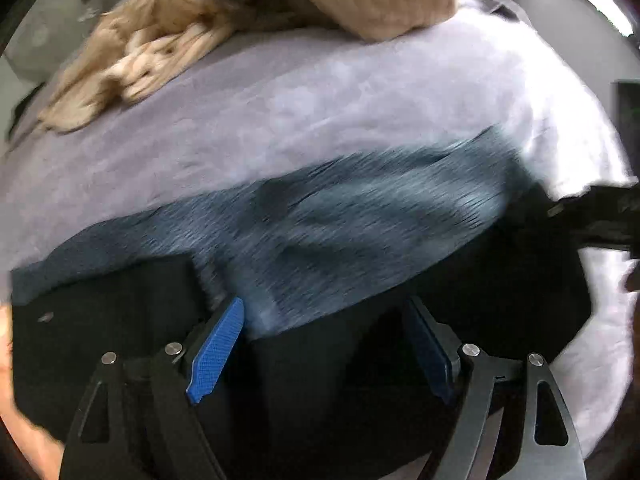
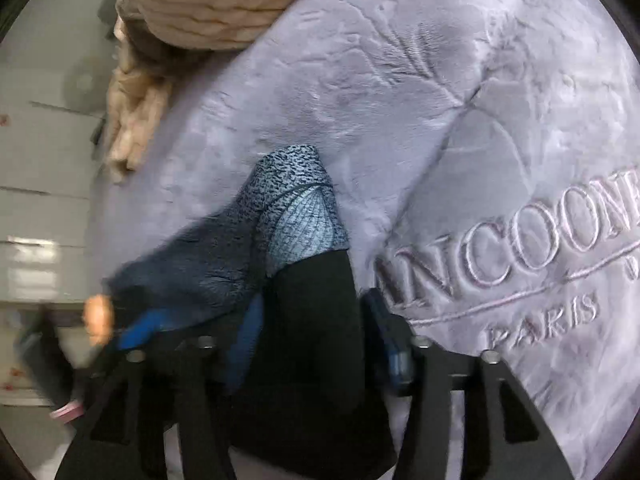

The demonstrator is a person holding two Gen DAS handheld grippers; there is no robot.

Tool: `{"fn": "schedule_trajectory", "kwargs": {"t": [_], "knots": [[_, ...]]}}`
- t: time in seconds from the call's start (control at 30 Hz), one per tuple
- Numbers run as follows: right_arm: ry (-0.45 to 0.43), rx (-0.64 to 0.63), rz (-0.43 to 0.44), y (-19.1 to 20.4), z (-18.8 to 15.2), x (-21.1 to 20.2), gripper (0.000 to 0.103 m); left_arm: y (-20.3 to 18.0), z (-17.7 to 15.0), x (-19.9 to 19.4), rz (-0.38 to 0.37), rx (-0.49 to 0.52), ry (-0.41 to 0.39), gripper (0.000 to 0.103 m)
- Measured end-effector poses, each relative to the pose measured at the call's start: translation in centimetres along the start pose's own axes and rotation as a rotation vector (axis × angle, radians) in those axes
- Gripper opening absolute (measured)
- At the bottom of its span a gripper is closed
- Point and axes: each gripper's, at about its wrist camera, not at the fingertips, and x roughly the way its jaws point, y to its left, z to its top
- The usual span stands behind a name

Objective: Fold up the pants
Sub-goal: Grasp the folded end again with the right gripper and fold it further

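Pants (image 1: 360,232): dark outer cloth with a blue-grey inner face showing, lying across the lilac blanket (image 1: 320,100) on the bed, near its front edge; wrist views motion-blurred

Left hand-held gripper (image 1: 324,344): blue pads spread wide, dark cloth bunched between and under them; whether the pads touch it I cannot tell

Right hand-held gripper (image 2: 316,332): fingers partly spread, a thick fold of dark cloth standing between them; actual pinch not confirmed

Beige knitted throw (image 1: 180,32) heaped at the far side, well apart from the pants

Step, by my reading: carrying one edge over to make a fold. To do it well: both grips at matching corners, cloth kept taut between them, both moved together and level, edge laid square on the lower layer, fold kept short of the throw, release only once the cloth lies flat
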Motion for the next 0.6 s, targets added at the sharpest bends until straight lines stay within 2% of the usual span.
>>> {"fn": "schedule_trajectory", "kwargs": {"t": [0.07, 0.1, 0.17, 0.2, 0.27, 0.37, 0.4, 0.47, 0.57, 0.6], "knots": [[-0.035, 0.001, -0.045, 0.9, -0.7, -1.2, 0.058, 2.5, -1.1, 0.0, -0.056, -0.107, 0.032, 0.082], [-0.058, -0.029, -0.096, 1.9, -1.2, -1.9, 0.058, 3.7, -1.7, -0.3, -0.098, -0.150, 0.037, 0.082], [-0.137, -0.112, -0.166, 4.5, -2.3, -3.8, 0.058, 4.7, -2.5, -1.5, -0.101, -0.165, 0.018, 0.082], [-0.177, -0.146, -0.154, 6.0, -3.0, -4.6, 0.057, 4.9, -2.9, -2.4, -0.074, -0.151, 0.002, 0.082], [-0.209, -0.185, -0.069, 8.1, -3.6, -5.5, 0.040, 5.5, -3.6, -3.4, -0.046, -0.147, -0.011, 0.082], [-0.127, -0.259, 0.065, 13.2, -4.1, -2.4, 0.037, 7.7, -4.7, -4.4, -0.052, -0.216, -0.003, 0.082], [-0.103, -0.272, 0.083, 14.3, -4.1, -1.2, 0.037, 8.4, -5.2, -4.8, -0.048, -0.239, 0.001, 0.082], [-0.048, -0.284, 0.095, 16.3, -4.2, 2.2, 0.037, 9.0, -5.9, -4.9, -0.031, -0.265, 0.006, 0.082], [0.086, -0.194, 0.119, 16.8, -4.5, 7.8, 0.037, 10.7, -8.1, -5.3, 0.008, -0.291, 0.033, 0.082], [0.093, -0.182, 0.095, 16.9, -5.1, 8.5, 0.037, 11.1, -8.5, -5.3, 0.017, -0.299, 0.042, 0.082]]}}
